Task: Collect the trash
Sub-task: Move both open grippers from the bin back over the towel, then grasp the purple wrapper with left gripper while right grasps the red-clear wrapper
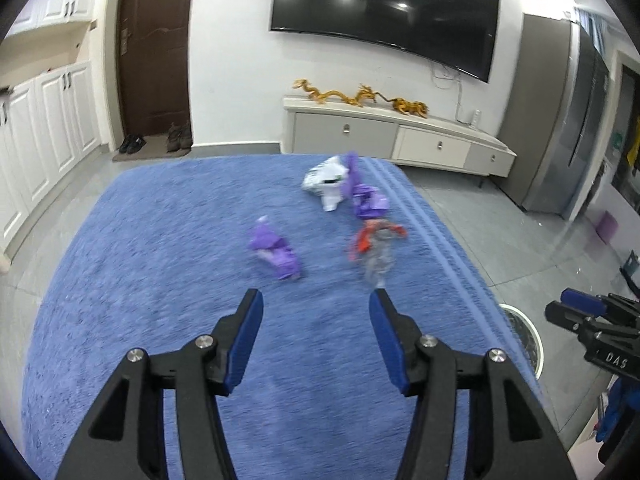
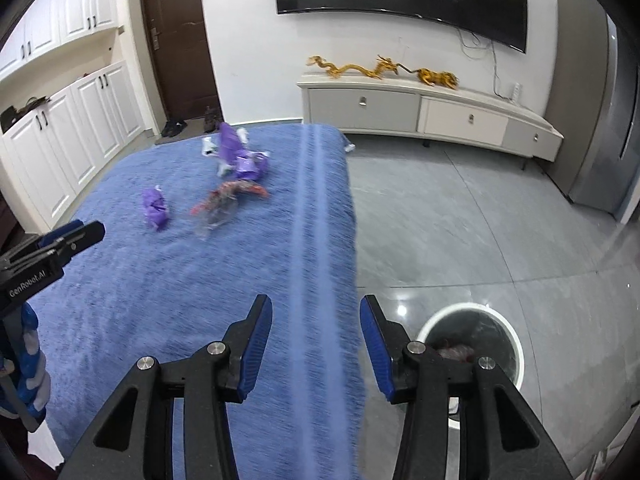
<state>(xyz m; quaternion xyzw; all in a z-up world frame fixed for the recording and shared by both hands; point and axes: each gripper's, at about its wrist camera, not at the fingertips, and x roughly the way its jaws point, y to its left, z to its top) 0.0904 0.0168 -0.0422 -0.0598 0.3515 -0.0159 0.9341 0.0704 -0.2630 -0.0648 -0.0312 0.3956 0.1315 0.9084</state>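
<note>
A home living room: wall television (image 1: pixel 384 20), low cabinet (image 1: pixel 400 136), entry door (image 1: pixel 156 48).

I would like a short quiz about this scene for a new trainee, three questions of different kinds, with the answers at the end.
1. True or false: the left tool holds a wrapper.
2. Which piece lies nearest the left tool? A) white wrapper B) clear wrapper with red print C) golden dragon
3. Fill in: the white bin stands on the ____.

Key:
1. False; both the left and the right tool are open and empty.
2. B, the clear wrapper with red print.
3. Floor, beside the blue blanket.
</note>
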